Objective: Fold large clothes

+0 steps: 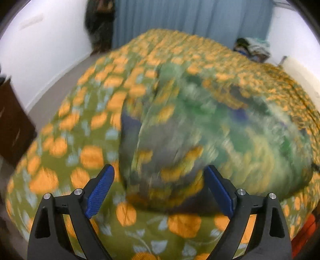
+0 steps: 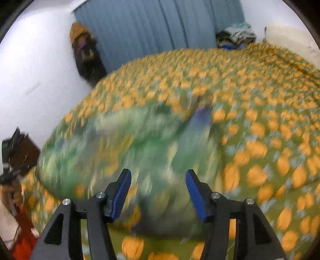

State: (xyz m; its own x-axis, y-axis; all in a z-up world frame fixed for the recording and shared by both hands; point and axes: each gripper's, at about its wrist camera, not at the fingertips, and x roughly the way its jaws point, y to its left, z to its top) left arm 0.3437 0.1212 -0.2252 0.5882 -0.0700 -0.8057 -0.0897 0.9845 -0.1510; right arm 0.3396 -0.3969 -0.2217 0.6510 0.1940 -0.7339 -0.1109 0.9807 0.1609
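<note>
Spread across a bed, bedspread [image 1: 50,128] in olive with orange flowers; behind it blue curtain [image 1: 180,18] and white wall [image 1: 40,40]. Lying on the spread, a heaped green patterned garment [image 1: 190,124], blurred, bunched rather than flat, probably just let drop so a fold can settle. Left gripper [image 1: 160,188] hovering above the garment's near edge, blue fingers [image 1: 100,188] spread wide, nothing between the pads. Right gripper [image 2: 159,193] likewise above the near edge, fingers [image 2: 121,192] parted about halfway, gripping nothing. Cloth visible through both gaps but apparently lying below, not pinched. Fold unfinished, judging by the lumpy heap.
</note>
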